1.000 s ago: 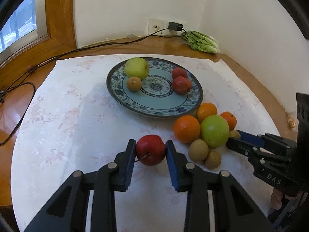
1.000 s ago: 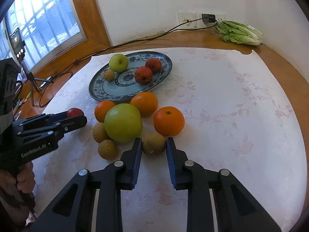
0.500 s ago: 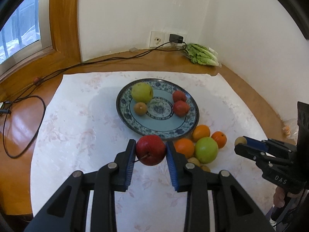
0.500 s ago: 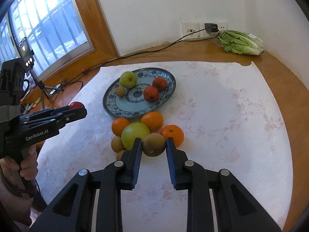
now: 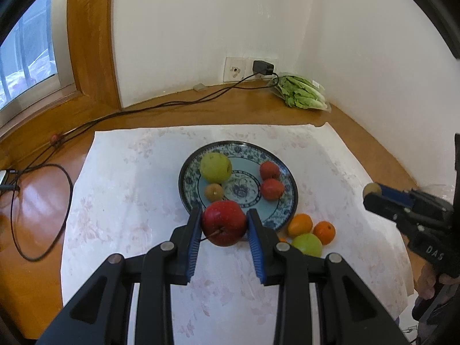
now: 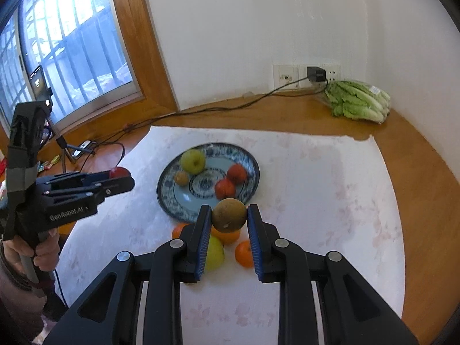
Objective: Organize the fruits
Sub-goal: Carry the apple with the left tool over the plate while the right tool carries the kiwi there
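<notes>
My left gripper [image 5: 224,225] is shut on a red apple [image 5: 224,222] and holds it high above the cloth, near the front rim of the blue patterned plate [image 5: 287,207]. My right gripper [image 6: 228,218] is shut on a brown round fruit [image 6: 229,215], held high over the plate's [image 6: 172,207] near edge. The plate holds a green apple [image 5: 215,167], a small brown fruit [image 5: 214,192] and two red fruits [image 5: 271,188]. Oranges [image 5: 300,225] and a green apple [image 5: 307,244] lie on the cloth in front of the plate.
A white flowered cloth [image 5: 129,201] covers the round wooden table. Bagged lettuce [image 5: 300,95] lies at the back by the wall socket. Black cables [image 5: 43,201] run along the left side. A phone on a tripod [image 6: 43,92] stands by the window.
Both grippers have risen well above the table with their fruits held. The red apple and the brown fruit left the cloth, and the plate now looks smaller and farther below.
</notes>
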Motion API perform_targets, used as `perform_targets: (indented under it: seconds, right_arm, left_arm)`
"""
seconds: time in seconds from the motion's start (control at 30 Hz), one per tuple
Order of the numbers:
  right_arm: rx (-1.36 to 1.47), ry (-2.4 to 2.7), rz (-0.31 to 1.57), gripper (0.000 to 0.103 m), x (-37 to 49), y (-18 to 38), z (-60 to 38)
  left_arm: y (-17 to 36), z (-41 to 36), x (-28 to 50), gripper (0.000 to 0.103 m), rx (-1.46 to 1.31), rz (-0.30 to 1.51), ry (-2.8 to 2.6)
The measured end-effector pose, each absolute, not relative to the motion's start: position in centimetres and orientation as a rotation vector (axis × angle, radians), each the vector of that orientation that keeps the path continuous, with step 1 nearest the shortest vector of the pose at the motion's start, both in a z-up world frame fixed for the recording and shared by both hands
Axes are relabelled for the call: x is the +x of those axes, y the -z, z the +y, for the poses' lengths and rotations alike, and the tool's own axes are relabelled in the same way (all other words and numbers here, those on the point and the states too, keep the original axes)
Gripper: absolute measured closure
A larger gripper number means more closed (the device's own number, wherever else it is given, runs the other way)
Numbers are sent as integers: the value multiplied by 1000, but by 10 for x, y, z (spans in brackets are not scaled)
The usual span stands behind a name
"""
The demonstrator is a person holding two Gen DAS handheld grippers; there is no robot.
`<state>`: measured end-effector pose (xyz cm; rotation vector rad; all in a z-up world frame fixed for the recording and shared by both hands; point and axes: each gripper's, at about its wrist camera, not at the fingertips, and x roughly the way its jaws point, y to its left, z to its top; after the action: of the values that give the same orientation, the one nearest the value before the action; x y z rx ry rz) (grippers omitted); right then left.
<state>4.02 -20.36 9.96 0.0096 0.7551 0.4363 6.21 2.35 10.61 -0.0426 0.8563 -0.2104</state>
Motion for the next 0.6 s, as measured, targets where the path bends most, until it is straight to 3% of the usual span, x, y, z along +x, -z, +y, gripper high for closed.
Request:
perform_targets:
  seconds: [0.6]
  right_arm:
    - [-56, -379, 833, 77, 102, -65, -178]
  left_arm:
    - [-56, 13, 106, 70, -49, 941, 201]
